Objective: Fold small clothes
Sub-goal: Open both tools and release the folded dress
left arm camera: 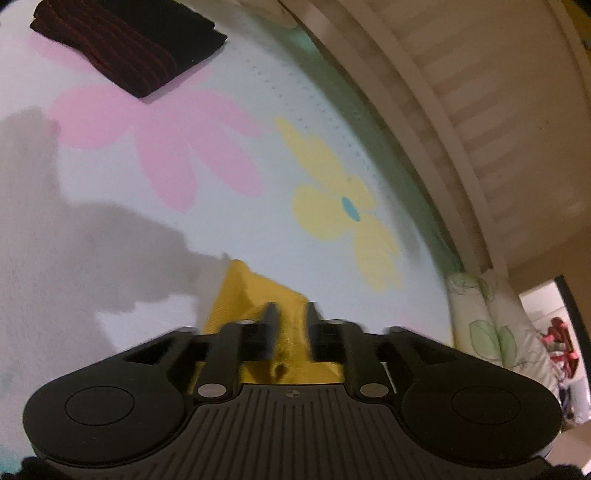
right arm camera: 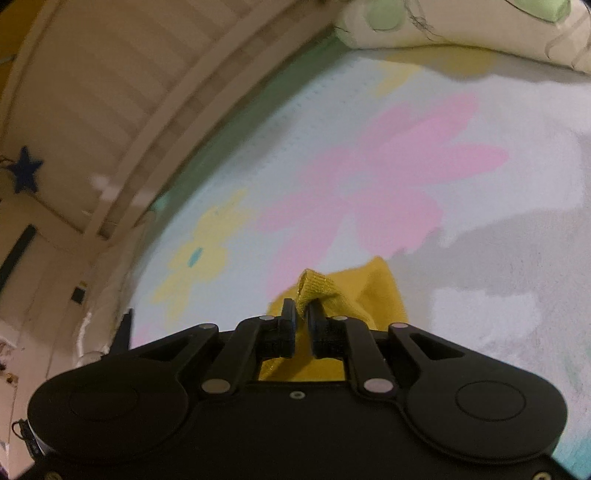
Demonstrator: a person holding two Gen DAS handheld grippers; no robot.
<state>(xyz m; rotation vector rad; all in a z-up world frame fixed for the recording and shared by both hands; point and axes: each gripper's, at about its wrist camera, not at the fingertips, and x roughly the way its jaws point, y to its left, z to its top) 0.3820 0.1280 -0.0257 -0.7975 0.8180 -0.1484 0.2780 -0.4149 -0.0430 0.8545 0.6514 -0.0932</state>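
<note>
A small yellow garment (left arm camera: 251, 291) lies on the flowered sheet (left arm camera: 110, 295) just ahead of my left gripper (left arm camera: 292, 314). The left fingers stand apart, with a ridge of the yellow cloth between them and a visible gap on each side. In the right wrist view the same yellow garment (right arm camera: 373, 291) bunches up in a fold that sticks out above my right gripper (right arm camera: 302, 312). The right fingers are close together and pinch that fold. A folded dark garment with thin red stripes (left arm camera: 129, 48) rests at the sheet's far left.
A cream slatted bed frame (left arm camera: 461, 92) runs along the sheet's far edge. A pillow with green leaf print (left arm camera: 491, 325) lies at one end, also seen as the pillow (right arm camera: 461, 26) at the top right. A blue star (right arm camera: 26, 173) hangs on the wall.
</note>
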